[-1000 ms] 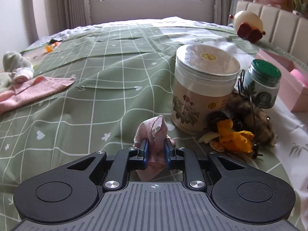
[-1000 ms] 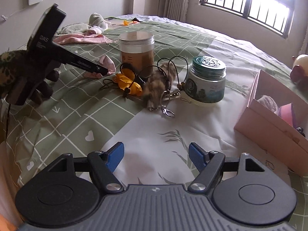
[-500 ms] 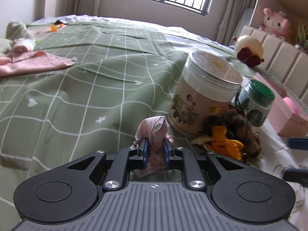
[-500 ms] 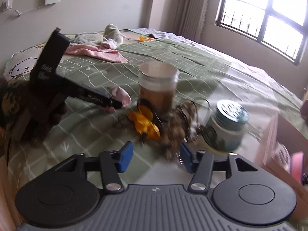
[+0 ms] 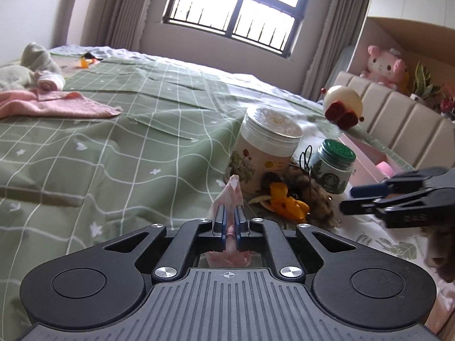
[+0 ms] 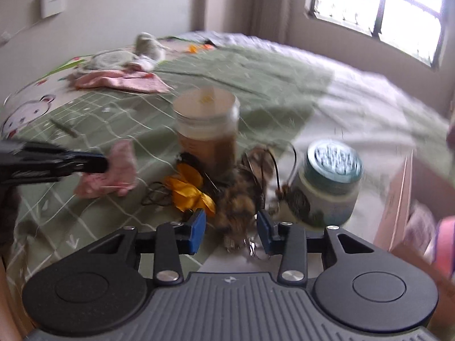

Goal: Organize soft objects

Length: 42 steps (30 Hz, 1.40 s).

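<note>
Left gripper (image 5: 231, 221) still pinches the pink cloth (image 5: 231, 191) — right gripper (image 6: 231, 231), fingers parted, now straddles the brown furry toy (image 6: 237, 207).

a bedroom, lit by pale daylight through a dark-framed barred window (image 5: 230, 14) set in a beige wall (image 5: 34, 8), with grey-beige curtains (image 5: 119, 11) hung at its left and right. below it, a wide bed (image 5: 113, 142) spread with a green grid-patterned sheet dotted with small white hearts and stars, and at the right a cream padded headboard (image 5: 398, 122) with a shelf ledge above it. on the plain wall in the blurred right wrist view, a small white wall panel (image 6: 53, 1) mounted high up.
</note>
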Available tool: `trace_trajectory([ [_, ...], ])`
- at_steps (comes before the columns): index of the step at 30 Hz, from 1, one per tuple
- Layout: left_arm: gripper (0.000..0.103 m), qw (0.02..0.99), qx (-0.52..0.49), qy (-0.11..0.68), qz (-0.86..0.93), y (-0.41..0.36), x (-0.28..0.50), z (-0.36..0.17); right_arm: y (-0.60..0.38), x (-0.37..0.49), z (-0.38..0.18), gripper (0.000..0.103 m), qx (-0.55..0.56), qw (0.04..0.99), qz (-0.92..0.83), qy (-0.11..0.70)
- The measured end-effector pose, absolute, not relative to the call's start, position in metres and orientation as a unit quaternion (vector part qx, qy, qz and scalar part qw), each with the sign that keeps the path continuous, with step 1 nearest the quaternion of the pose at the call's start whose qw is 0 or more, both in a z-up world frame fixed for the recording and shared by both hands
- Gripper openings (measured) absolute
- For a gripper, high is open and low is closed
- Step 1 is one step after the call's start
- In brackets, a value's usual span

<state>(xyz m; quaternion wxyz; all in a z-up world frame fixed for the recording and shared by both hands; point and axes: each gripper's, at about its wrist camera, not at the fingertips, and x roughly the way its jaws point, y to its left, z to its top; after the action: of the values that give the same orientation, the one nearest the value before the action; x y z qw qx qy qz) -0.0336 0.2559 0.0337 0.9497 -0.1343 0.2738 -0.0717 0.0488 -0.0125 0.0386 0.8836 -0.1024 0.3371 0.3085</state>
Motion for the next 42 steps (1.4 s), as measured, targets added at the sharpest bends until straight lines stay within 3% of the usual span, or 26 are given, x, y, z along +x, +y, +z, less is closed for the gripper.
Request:
trace_trajectory([
  [5,0.008,0.949,-0.145,0.272,-0.067,0.260,-0.035,0.034,-0.004,0.082,0.018,0.037,-0.053,0.868,0.296,0.395],
  [6,0.008,0.949,-0.146,0.272,-0.066,0.260,-0.036,0.035,-0.001,0.088,0.015,0.022,-0.055,0.863,0.294,0.407],
  [8,0.008,0.950,-0.146,0.267,-0.068,0.259,-0.037,0.040,0.000,0.093,0.020,0.017,-0.061,0.860,0.292,0.415],
  [14,0.007,0.966,-0.114,0.221,-0.064,0.257,-0.011,0.099,-0.014,0.092,0.104,0.012,-0.066,0.882,0.306,0.353],
  [17,0.007,0.973,-0.109,0.194,-0.065,0.253,0.010,0.144,-0.026,0.090,0.159,0.000,-0.060,0.896,0.307,0.316],
  [22,0.007,0.984,-0.051,0.162,-0.059,0.233,0.030,0.198,-0.049,0.085,0.221,0.000,-0.056,0.912,0.306,0.265],
  [28,0.009,0.968,-0.072,0.226,-0.085,0.239,0.011,0.160,-0.063,0.067,0.174,0.001,-0.079,0.899,0.313,0.297],
  [31,0.009,0.950,-0.087,0.297,-0.052,0.254,0.002,0.122,-0.062,0.057,0.126,0.007,-0.090,0.892,0.301,0.326],
  [33,0.011,0.942,-0.091,0.321,-0.017,0.269,-0.007,0.100,-0.062,0.046,0.092,0.028,-0.090,0.884,0.301,0.346],
  [35,0.011,0.942,-0.102,0.321,-0.004,0.282,-0.020,0.084,-0.062,0.029,0.065,0.039,-0.097,0.883,0.299,0.347],
  [42,0.011,0.932,-0.161,0.321,0.050,0.316,-0.044,0.057,-0.054,-0.026,0.005,0.050,-0.132,0.889,0.288,0.331],
])
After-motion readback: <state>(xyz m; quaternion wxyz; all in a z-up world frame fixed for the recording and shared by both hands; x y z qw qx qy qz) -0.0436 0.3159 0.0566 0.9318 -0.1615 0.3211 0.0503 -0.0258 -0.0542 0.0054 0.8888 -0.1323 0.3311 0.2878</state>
